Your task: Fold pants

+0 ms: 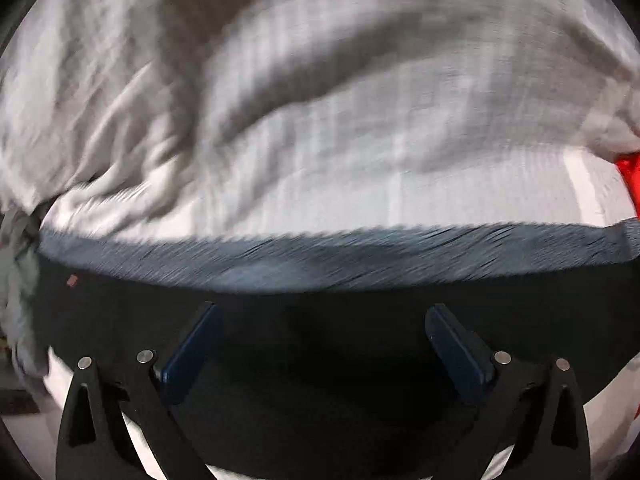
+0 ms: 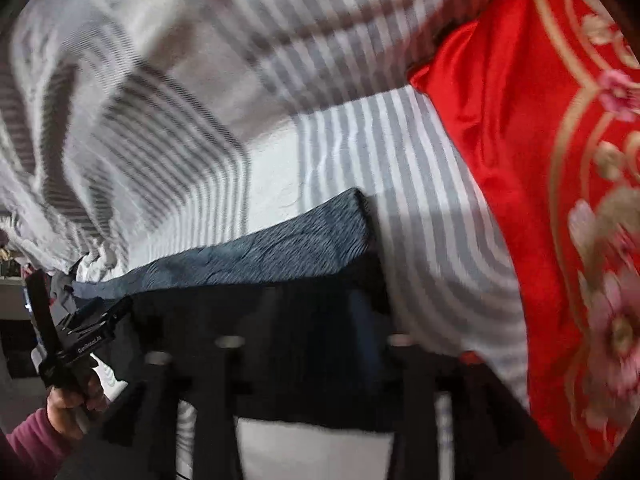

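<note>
Fingers (image 1: 192,352) of left gripper (image 1: 324,344) spread wide above dark pants (image 1: 320,320), lower frame; right fingers' state unclear; the slack waistband (image 2: 256,256) may unfold.

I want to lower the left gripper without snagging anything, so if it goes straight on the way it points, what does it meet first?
Most likely the dark pants. The left gripper is open with nothing between its fingers, and the dark cloth fills the view just ahead of them. The picture is blurred, so the depth is uncertain.
</note>
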### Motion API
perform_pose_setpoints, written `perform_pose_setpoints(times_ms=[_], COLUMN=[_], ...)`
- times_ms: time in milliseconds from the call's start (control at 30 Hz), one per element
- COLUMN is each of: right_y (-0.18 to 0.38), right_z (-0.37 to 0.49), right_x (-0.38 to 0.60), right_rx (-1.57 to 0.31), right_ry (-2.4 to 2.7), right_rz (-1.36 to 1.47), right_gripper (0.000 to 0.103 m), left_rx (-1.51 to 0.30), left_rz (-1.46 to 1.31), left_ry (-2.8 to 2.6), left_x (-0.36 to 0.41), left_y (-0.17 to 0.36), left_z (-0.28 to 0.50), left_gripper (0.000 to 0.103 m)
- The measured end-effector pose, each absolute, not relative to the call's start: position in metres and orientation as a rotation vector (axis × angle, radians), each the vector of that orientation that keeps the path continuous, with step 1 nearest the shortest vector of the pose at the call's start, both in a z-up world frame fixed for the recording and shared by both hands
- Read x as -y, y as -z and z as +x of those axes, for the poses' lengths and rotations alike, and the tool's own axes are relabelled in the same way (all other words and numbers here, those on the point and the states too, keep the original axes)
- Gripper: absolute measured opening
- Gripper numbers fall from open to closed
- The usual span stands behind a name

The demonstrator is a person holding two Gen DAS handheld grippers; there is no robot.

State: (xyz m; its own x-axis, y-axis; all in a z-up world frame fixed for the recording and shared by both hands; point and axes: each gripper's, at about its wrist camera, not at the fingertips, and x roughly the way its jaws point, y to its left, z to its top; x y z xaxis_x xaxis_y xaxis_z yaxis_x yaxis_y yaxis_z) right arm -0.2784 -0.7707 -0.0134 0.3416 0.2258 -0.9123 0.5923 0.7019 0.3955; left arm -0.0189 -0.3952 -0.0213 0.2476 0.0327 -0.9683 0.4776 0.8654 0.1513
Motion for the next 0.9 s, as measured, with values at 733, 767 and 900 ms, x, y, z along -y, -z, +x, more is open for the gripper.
perform_pose_setpoints(times_ms=[733,767,900], right_y=[0.024,0.02,0.007], right_z=[-0.264,-0.263,-0.246], right_x=[0.664,0.655,0.583], right_rx=[-1.303,-1.289,-1.251], right_ry=[0.232,0.204,0.014], right_rz=[0.788,0.808,0.888], right_gripper=[0.059,0.059,0.059], left_rx=[-1.331,-1.324,-1.296], left_rz=[0.431,0.433,0.407], left_ry=[0.231,0.24,0.247], left_x=[0.293,0.286,0.247], left_y=[0.072,0.067,0.046], left_z=[0.021,0.021,0.025], left_gripper=[0.103,0.103,0.103])
